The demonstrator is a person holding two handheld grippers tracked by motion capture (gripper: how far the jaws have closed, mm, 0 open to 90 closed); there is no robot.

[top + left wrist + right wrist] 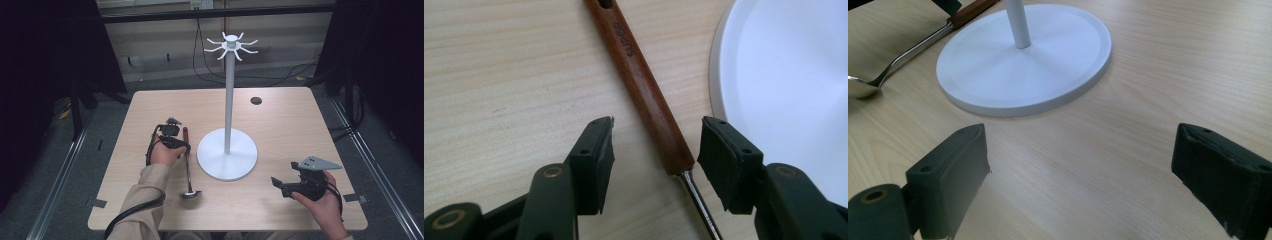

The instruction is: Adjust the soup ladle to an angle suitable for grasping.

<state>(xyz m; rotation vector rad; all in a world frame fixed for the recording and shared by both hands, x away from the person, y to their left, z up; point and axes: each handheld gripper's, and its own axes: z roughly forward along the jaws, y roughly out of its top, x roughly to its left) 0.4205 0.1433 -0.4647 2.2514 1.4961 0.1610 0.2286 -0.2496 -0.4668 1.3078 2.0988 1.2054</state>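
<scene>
A ladle (188,172) with a reddish wooden handle (639,80) and a steel bowl lies on the wooden table (290,125), just left of a white hook stand (229,100). My left gripper (181,144) hangs over the handle with its jaws open. The handle's lower end lies between the pads (596,155) without touching them. Near the front right, my right gripper (280,186) is open over bare wood, a little right of the stand's round base (1048,65). The right gripper view has the ladle (898,55) at its upper left.
The stand's pole rises to a ring of white hooks (231,46) high over the table's middle. A small black disc (256,100) sits at the far right of the table. Grey tape marks (97,203) lie at the front corners. Dark curtains flank the table.
</scene>
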